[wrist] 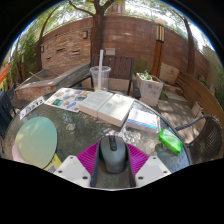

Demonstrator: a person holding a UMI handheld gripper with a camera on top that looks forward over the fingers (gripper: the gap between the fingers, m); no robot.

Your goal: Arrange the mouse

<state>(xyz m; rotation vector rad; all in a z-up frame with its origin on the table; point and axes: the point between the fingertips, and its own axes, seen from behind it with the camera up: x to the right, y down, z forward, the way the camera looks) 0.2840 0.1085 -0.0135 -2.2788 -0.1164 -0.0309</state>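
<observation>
Gripper view: the tool (112, 172) sits at 6 o'clock, fingers apart, magenta pads (83, 158) on the inner faces. A dark grey mouse (112, 152) stands between the fingers, lengthwise along them, scroll wheel toward 12 o'clock. Whether the pads actually press on its sides cannot be told; the mouse appears to rest on the counter (70, 125), a dark glass-like top.

At 9 o'clock of the mouse, near the left finger, lies a pale green round disc (38, 141), flat on the counter. At 3 o'clock, a bright green object (171, 143), kind unclear. Toward 12 o'clock, beyond the fingers, a stack of books (113, 105) and papers; a book with a colourful cover (66, 98) lies at 11 o'clock, and another flat book (142, 119) at 1 o'clock. Farther back, a clear plastic cup (101, 76) with a straw stands upright behind the books.

Background: outdoor patio, brick wall (130, 35), a tree trunk (100, 25) at 12 o'clock, a planter box (150, 88) at 2 o'clock. A dark metal mesh chair (205, 135) edges in at 3 o'clock, beside the counter.
</observation>
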